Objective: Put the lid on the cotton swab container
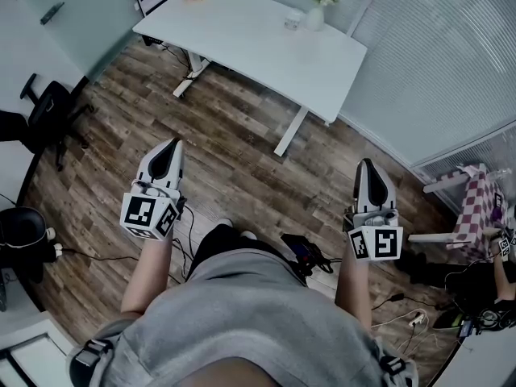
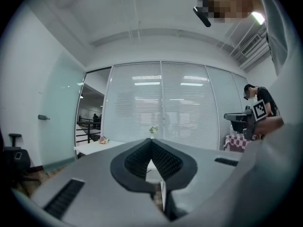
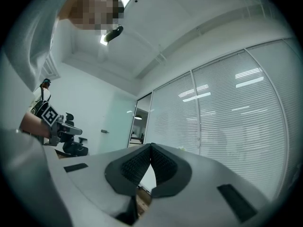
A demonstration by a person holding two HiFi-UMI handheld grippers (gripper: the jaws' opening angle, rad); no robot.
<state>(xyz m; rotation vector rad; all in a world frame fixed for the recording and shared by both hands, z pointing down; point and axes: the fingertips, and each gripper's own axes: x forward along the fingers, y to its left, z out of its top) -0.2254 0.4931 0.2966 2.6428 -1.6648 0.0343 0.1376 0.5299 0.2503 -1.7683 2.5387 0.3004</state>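
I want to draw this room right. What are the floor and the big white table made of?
The floor looks like brown wood planks, or maybe wood-look laminate: board seams and grain show, with a dull sheen. The table has a smooth, matte white top, perhaps painted or coated board. Its thin white legs look like metal, but I can't be sure.

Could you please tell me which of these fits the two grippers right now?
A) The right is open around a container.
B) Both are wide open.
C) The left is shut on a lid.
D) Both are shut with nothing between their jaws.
D: the left gripper and the right gripper each show jaw tips meeting, with nothing held between them.
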